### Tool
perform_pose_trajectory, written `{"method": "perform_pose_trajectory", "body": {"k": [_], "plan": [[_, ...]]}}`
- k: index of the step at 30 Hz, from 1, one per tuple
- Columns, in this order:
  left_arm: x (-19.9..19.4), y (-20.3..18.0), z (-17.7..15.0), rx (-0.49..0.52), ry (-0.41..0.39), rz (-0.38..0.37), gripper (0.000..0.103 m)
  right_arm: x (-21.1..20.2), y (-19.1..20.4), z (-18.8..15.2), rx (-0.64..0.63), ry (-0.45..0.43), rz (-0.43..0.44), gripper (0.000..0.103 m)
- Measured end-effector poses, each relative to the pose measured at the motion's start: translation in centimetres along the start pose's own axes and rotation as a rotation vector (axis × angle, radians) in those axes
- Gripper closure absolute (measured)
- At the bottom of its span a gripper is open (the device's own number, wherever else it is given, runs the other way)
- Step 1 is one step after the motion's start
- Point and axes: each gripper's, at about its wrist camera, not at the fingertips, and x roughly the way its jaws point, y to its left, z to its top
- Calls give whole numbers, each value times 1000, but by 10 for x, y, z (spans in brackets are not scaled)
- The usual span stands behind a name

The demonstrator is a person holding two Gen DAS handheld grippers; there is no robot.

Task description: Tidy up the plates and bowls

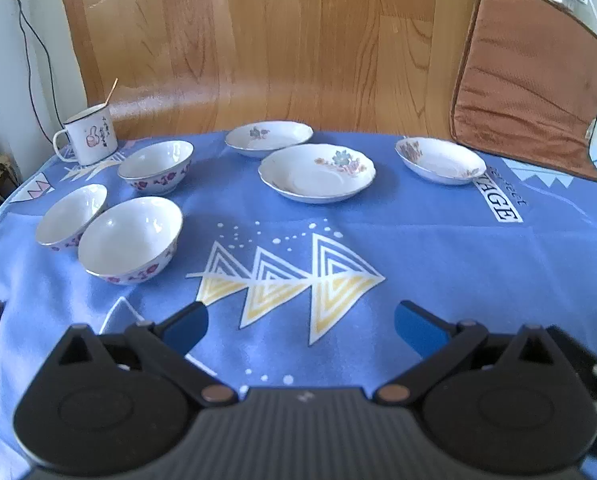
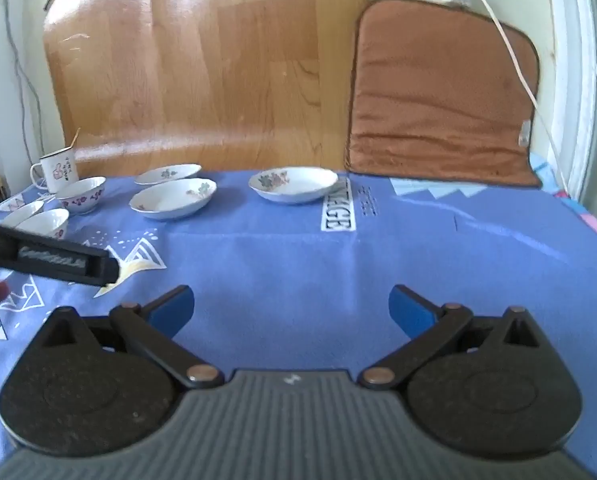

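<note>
White bowls [image 1: 130, 240] lie ahead-left of the left gripper [image 1: 300, 324], nearer it than the right gripper [image 2: 290, 308]; both grippers wide, empty.

Soft daylight, slight blur, fisheye warp at edges, w/ wood-panel [image 1: 258, 40] glare

Left gripper [image 1: 301, 326] and right gripper [image 2: 291, 307] both hover level, jaws spread wide, holding nothing

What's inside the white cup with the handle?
A thin stick pokes out over the rim of the cup. The cup's wall hides the rest of the stick and anything else inside.
</note>
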Motion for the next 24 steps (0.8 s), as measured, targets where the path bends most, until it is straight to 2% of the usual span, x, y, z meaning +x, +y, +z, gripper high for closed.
{"method": "perform_pose_trajectory", "body": {"k": [4, 8, 16, 24], "plan": [[0, -1, -3, 8, -1, -6, 1, -1, -5, 0, 38, 4, -5, 0], [-1, -1, -5, 26, 2, -35, 8, -3, -9, 5, 55, 3, 15, 0], [-16, 4, -1, -14, -60, -4, 7, -22, -11, 37, 108, -62, 88, 0], [-21, 11, -1, -33, -84, 8, 5, -33, 4, 41, 83, -107, 131, 0]]}}
